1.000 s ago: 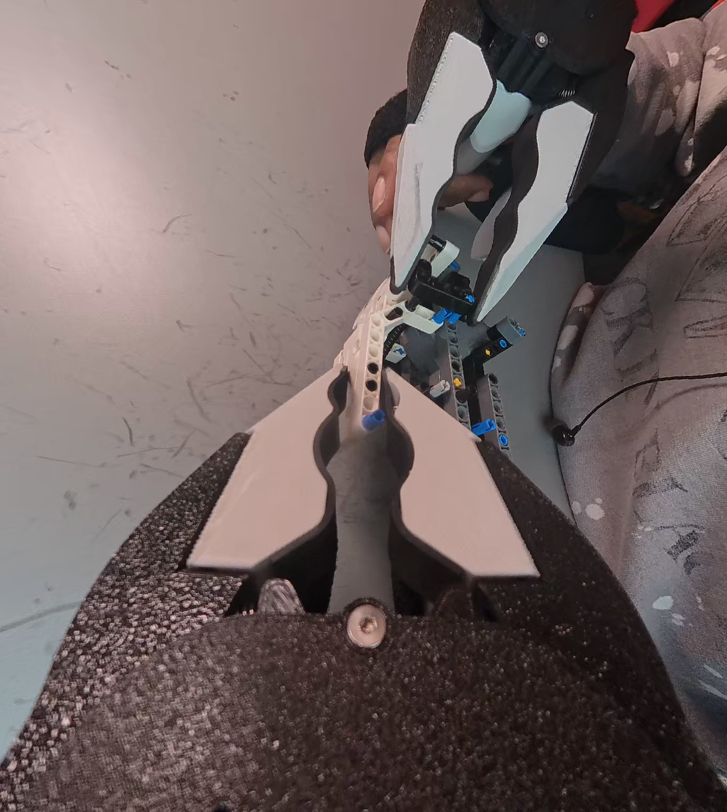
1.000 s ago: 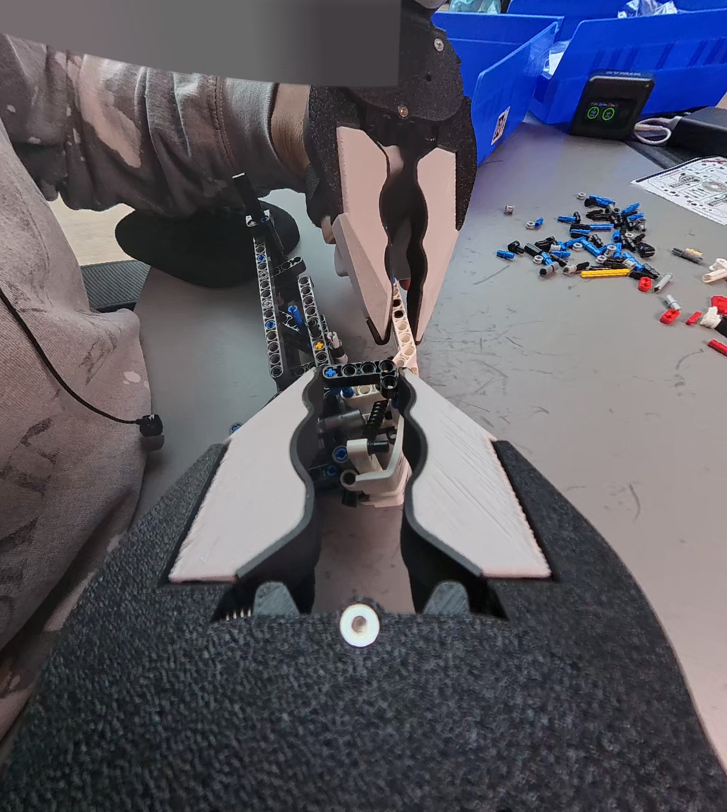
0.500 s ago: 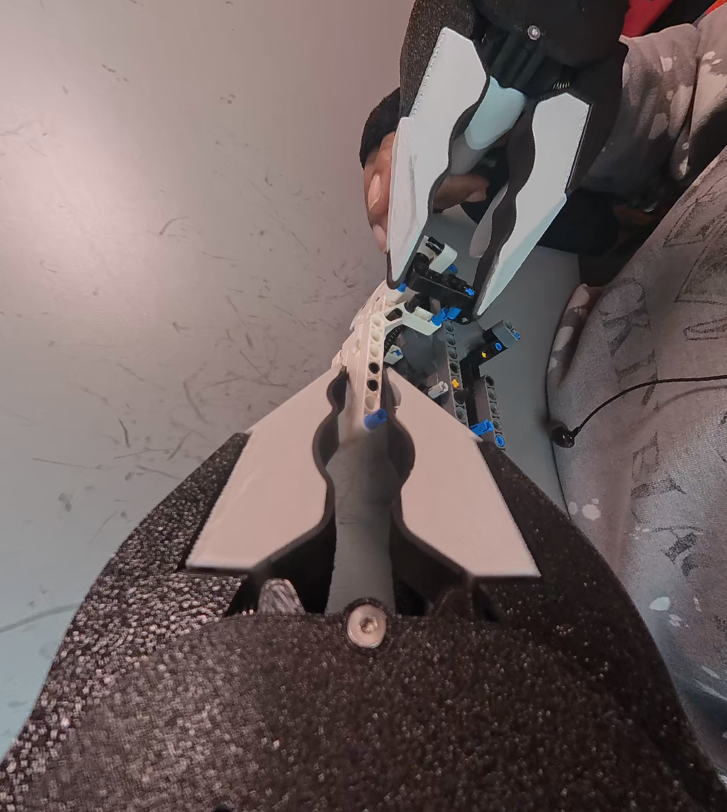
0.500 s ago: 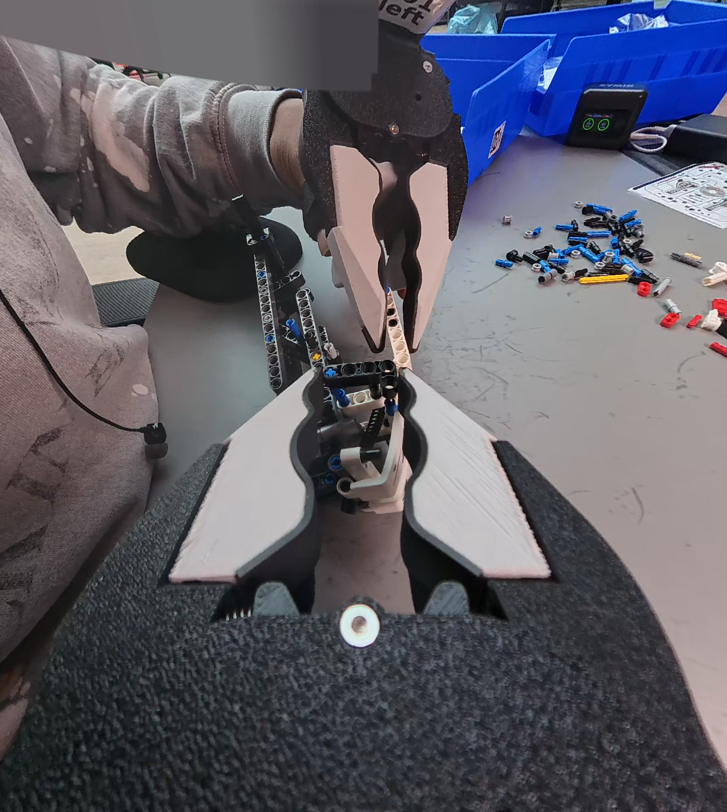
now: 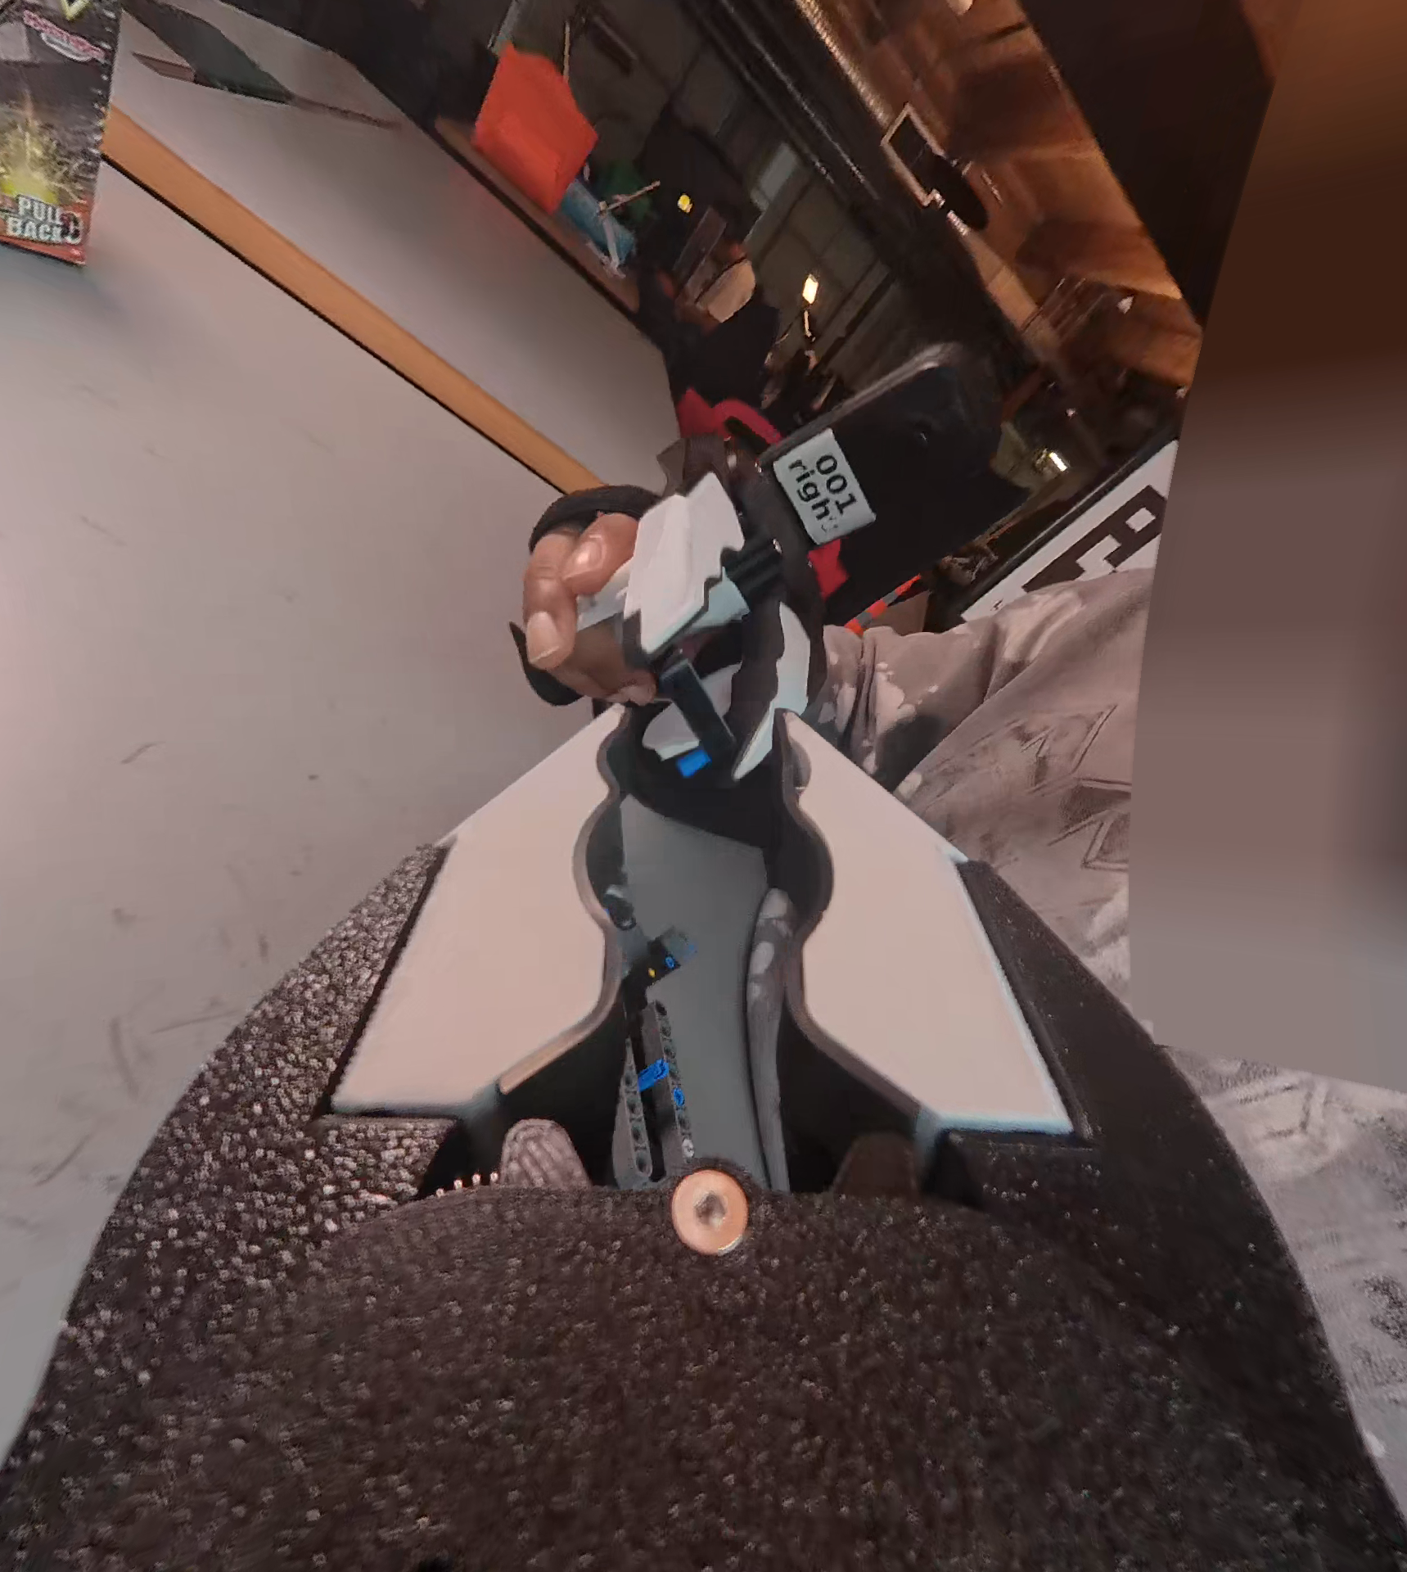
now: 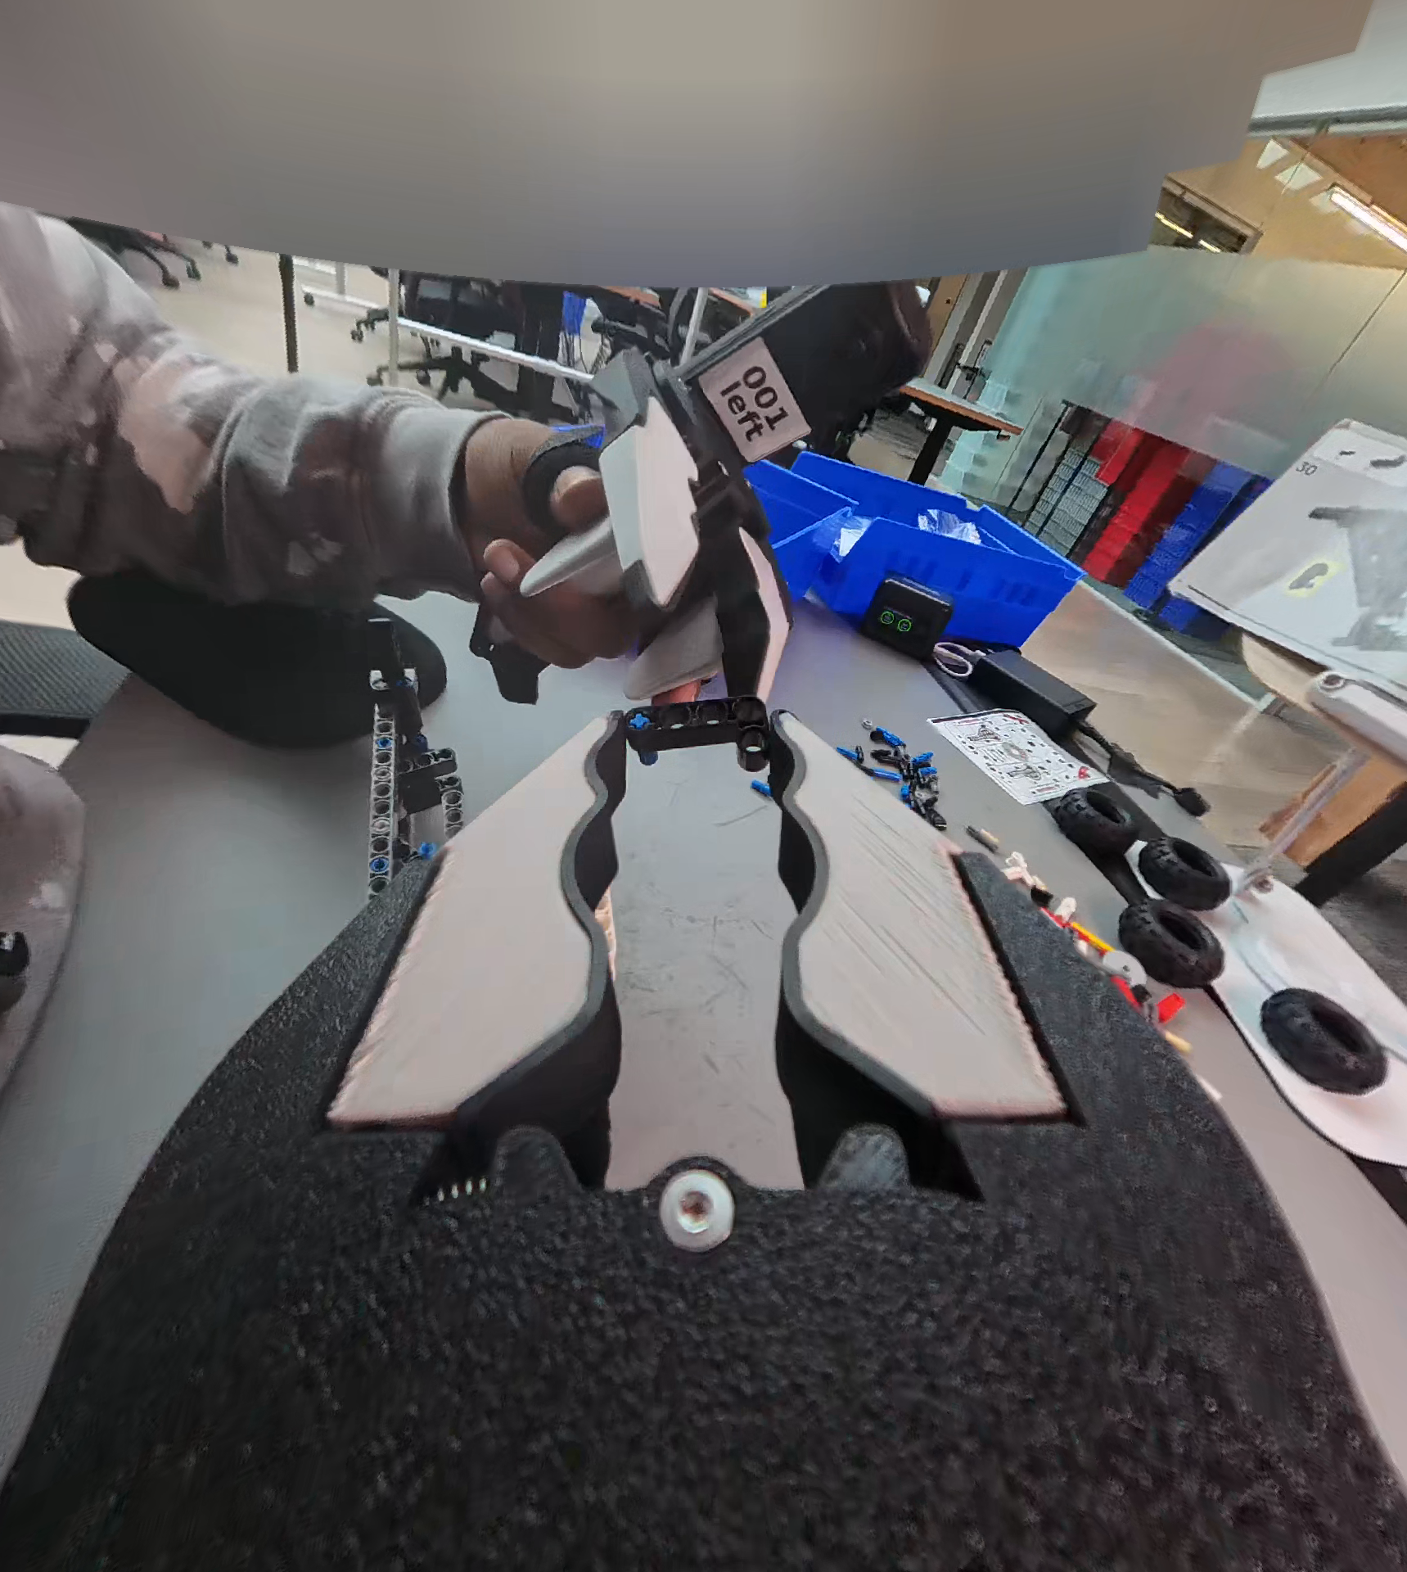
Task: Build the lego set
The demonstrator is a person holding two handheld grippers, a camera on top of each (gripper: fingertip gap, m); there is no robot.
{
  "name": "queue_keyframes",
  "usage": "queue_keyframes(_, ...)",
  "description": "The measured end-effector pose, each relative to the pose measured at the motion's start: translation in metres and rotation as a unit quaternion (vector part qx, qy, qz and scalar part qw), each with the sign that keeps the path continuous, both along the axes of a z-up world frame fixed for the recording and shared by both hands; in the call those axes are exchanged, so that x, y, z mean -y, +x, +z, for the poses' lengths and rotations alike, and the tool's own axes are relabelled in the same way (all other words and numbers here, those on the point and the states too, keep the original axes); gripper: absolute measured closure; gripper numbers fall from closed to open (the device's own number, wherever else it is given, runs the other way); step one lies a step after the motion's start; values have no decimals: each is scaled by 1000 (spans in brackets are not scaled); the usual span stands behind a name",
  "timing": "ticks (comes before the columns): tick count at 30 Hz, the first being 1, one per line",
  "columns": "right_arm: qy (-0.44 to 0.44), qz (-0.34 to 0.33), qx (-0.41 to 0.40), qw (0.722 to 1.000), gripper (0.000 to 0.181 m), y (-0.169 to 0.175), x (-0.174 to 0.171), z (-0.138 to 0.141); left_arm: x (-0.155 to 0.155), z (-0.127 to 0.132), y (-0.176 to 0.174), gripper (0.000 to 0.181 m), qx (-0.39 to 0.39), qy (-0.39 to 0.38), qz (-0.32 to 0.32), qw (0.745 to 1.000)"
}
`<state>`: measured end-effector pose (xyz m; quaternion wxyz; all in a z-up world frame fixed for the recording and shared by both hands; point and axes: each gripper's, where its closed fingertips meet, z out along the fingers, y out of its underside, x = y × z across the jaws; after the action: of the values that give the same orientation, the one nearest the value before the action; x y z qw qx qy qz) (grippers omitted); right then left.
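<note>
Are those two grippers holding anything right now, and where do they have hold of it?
The right gripper pinches a short black holed Lego beam by its two ends, at its fingertips. The left gripper is open and seems to hold nothing.

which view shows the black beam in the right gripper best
The right wrist view: the black beam spans the right gripper fingertips face-on, holes visible. The left wrist view shows it only edge-on, blurred, partly hidden by the fingers.

Behind your work you have blue bins (image 6: 929, 544) on the table (image 6: 215, 851). A small black device (image 6: 904, 617) sits just beside them.
</note>
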<state>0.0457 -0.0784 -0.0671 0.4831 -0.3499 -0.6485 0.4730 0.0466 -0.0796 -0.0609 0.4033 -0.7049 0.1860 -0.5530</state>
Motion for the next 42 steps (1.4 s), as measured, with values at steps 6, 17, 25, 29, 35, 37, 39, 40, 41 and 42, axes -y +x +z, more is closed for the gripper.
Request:
queue_keyframes(6, 83, -17, 8, 996, 148, -23, 13, 2, -1, -2, -1, 166, 2, -2, 12, 1000)
queue_keyframes(17, 38, -61, 156, 985, 151, -9, 5, -32, -12, -78, -56, 174, -138, -57, 85, 985)
queue_keyframes(25, 32, -42, 345, 937, 166, 37, 31, -93, -1, -142, -53, 174, -222, -140, 32, 964)
queue_keyframes(29, 33, -49, 357, 932, 169, 29, 28, -95, 2, -149, -50, 174, -235, -147, 27, 961)
queue_keyframes(35, 45, -44, 367, 928, 170, 21, 29, -95, 6, -154, -47, 174, -243, -156, 16, 957)
queue_keyframes(37, 59, -49, 378, 923, 173, 20, 27, -99, 6, -154, -47, 174, -248, -153, 16, 957)
queue_keyframes(39, 58, -47, 380, 922, 174, 19, 26, -100, 6, -154, -49, 171, -253, -148, 18, 956)
queue_keyframes(40, 55, -46, 381, 922, 174, 20, 26, -100, 5, -152, -50, 169, -252, -142, 17, 957)
queue_keyframes(41, 53, -45, 381, 922, 175, 20, 26, -100, 4, -149, -51, 167, -251, -131, 18, 959)
queue_keyframes(42, 53, -45, 379, 923, 176, 20, 26, -100, 3, -144, -52, 163, -249, -117, 20, 961)
